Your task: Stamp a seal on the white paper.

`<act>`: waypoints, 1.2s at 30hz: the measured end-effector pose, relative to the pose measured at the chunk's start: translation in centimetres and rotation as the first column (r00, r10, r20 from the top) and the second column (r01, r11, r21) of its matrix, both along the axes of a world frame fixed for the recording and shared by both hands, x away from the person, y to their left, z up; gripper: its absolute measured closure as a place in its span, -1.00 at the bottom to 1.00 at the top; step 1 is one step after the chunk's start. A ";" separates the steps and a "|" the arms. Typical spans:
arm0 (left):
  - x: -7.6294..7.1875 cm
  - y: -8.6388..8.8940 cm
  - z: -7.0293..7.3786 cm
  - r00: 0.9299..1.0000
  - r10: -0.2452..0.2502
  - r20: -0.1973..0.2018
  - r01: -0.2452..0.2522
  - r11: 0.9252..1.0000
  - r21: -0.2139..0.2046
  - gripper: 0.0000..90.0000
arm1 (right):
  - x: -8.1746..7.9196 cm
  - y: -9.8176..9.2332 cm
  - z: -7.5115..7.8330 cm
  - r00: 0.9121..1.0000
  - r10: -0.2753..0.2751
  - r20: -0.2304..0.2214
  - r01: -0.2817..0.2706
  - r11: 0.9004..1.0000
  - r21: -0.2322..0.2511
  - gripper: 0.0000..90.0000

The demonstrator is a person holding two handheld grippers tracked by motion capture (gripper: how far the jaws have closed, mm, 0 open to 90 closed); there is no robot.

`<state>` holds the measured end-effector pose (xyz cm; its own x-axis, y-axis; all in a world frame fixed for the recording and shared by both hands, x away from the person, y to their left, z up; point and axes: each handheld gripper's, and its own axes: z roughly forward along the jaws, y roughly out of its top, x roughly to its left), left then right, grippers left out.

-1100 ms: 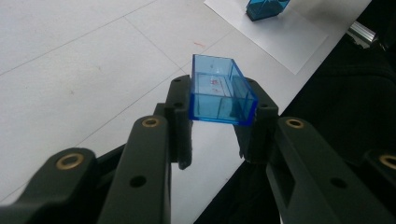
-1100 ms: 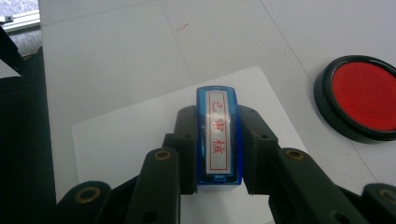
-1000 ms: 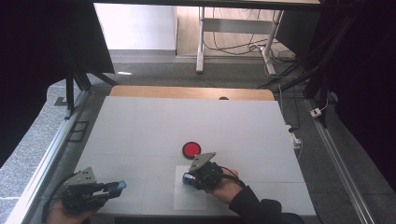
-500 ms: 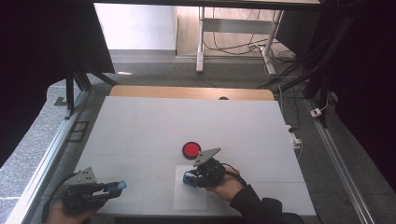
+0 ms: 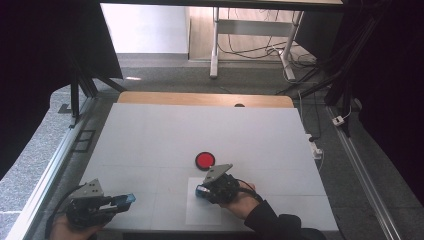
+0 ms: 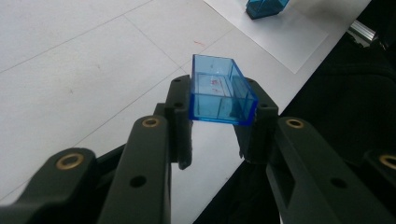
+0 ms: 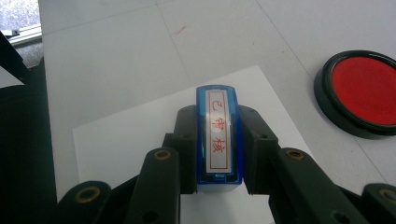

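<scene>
While near table's (image 5: 150, 135) front edge, stamp (image 7: 219, 135) and cap (image 6: 219, 95).

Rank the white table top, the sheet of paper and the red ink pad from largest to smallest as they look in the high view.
1. white table top, by far the largest.
2. sheet of paper, partly covered by the right gripper holding the blue stamp.
3. red ink pad, the smallest, though it lies slightly farther from the camera.

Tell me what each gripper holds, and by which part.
The left gripper clamps a clear blue cap by its two long sides. The right gripper clamps a blue stamp by its long sides.
</scene>
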<state>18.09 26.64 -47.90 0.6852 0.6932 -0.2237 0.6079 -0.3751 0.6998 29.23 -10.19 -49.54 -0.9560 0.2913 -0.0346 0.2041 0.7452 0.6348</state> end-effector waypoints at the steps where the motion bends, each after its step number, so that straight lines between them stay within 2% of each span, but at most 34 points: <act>1: 0.0 0.0 0.0 1.000 0.000 0.000 0.000 1.000 0.000 0.52 | 0.1 -0.1 0.0 1.000 -0.001 -0.008 0.001 1.000 0.006 0.59; 6: 0.0 0.0 0.0 1.000 0.000 -0.002 0.000 1.000 -0.001 0.52 | 0.6 -0.4 -0.1 0.999 -0.010 -0.046 0.011 0.999 0.030 0.59; 10: 0.0 0.0 0.0 1.000 0.000 -0.002 0.000 1.000 0.000 0.52 | 0.7 -0.4 -0.2 0.998 -0.010 -0.055 0.012 0.999 0.036 0.59; 30: 0.1 -0.1 0.0 1.000 -0.005 -0.006 0.005 1.000 0.008 0.52 | 0.4 0.1 0.2 1.000 0.012 -0.025 -0.013 1.000 -0.012 0.58; 36: 0.1 0.0 0.0 1.000 0.010 -0.011 -0.010 1.000 -0.002 0.52 | 0.3 0.1 0.7 1.000 0.026 -0.015 -0.025 1.000 0.011 0.58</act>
